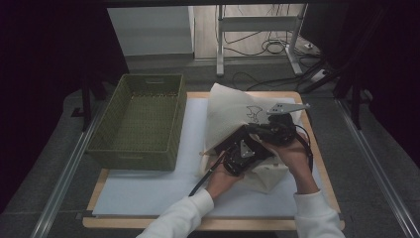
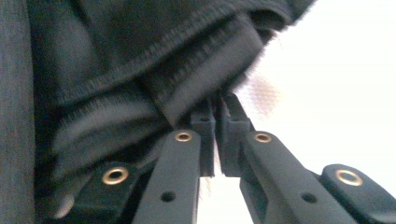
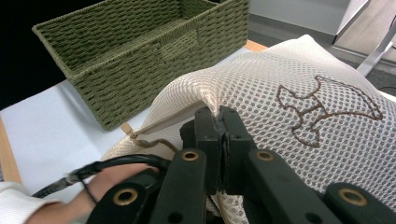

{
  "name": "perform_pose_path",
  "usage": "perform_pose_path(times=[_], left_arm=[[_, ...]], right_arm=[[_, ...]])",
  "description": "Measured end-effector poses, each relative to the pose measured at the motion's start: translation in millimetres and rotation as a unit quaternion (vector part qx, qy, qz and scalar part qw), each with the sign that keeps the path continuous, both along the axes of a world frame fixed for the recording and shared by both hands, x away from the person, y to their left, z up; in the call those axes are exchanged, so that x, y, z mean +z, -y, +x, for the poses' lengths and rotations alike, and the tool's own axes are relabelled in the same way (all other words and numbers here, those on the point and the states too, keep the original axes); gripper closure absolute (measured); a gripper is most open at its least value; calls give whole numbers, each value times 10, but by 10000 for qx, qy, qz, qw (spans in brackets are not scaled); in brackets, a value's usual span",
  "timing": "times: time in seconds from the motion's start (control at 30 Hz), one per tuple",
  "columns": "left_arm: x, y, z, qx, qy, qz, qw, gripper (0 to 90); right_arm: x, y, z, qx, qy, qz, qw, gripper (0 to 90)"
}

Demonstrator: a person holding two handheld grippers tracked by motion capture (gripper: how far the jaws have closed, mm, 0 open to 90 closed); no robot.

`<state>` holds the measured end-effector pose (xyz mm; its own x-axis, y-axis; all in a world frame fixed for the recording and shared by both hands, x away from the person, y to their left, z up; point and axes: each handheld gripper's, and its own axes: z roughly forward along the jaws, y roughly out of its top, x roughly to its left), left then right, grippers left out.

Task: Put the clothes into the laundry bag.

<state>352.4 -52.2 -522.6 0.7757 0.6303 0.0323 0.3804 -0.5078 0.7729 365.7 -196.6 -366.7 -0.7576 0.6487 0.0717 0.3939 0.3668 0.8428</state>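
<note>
The right gripper [image 3: 219, 126] pinches a fold of the mesh bag [image 3: 289, 121], which lies under and ahead of it beside the basket [image 3: 140, 56]. The left gripper [image 2: 215, 123], jaws nearly closed with a thin gap, touches dark cloth [image 2: 140, 70] inside the bag.

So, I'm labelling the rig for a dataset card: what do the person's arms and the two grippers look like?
Both sleeves are white with ribbed cuffs. The left gripper and right gripper are black, with brass-coloured rivets on their arms. Each carries a grey three-cornered plate on top, and a black cable trails from the left one.
</note>
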Motion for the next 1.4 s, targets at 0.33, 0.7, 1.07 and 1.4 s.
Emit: perform_pose_path(times=[0.33,0.7,1.07,1.4], left_arm=[[53,-273,-297,4,-183,-53,9998,592],[-103,-203,-266,122,-540,130,9984,415],[-105,-265,-259,50,-480,79,9988,817],[-47,-356,-429,-152,-99,-240,9995,886]], right_arm=[[-14,7,12,-46,-17,-8,10000,881],[-24,7,20,-51,-27,-46,10000,881],[-29,3,20,-74,-14,-96,9999,881],[-38,29,34,-85,-33,-78,9999,881]])
